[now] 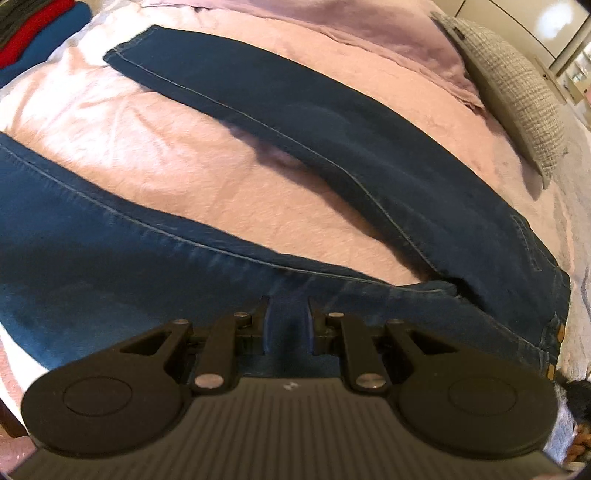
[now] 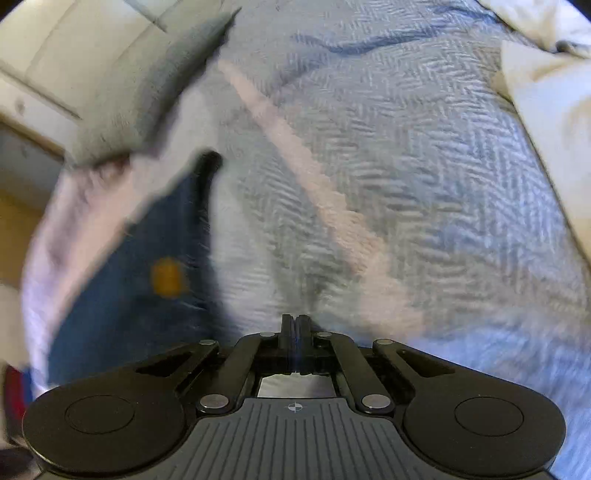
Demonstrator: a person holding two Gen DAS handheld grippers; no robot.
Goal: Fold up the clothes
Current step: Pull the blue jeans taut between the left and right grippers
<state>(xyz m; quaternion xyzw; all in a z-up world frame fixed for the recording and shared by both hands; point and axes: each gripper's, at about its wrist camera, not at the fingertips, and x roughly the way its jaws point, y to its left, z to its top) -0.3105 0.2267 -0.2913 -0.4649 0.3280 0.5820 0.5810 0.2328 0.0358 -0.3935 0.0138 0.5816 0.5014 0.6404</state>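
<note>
Dark blue jeans (image 1: 332,122) lie spread on a pink bed cover (image 1: 177,166), the two legs splayed apart and meeting at the lower right. My left gripper (image 1: 288,306) hovers low over the near leg with its jaws a little apart and nothing between them. In the blurred right wrist view, the waist corner of the jeans (image 2: 140,280) with an orange patch (image 2: 168,277) shows at the left. My right gripper (image 2: 294,325) is shut and empty, over a blue-grey herringbone blanket (image 2: 388,155) to the right of the jeans.
A grey textured pillow (image 1: 517,96) lies at the right of the bed; it also shows in the right wrist view (image 2: 147,92). A lilac sheet (image 1: 369,26) is folded back at the far side. Red and blue folded clothes (image 1: 33,33) sit at the far left. A white pillow (image 2: 546,110) lies at the right.
</note>
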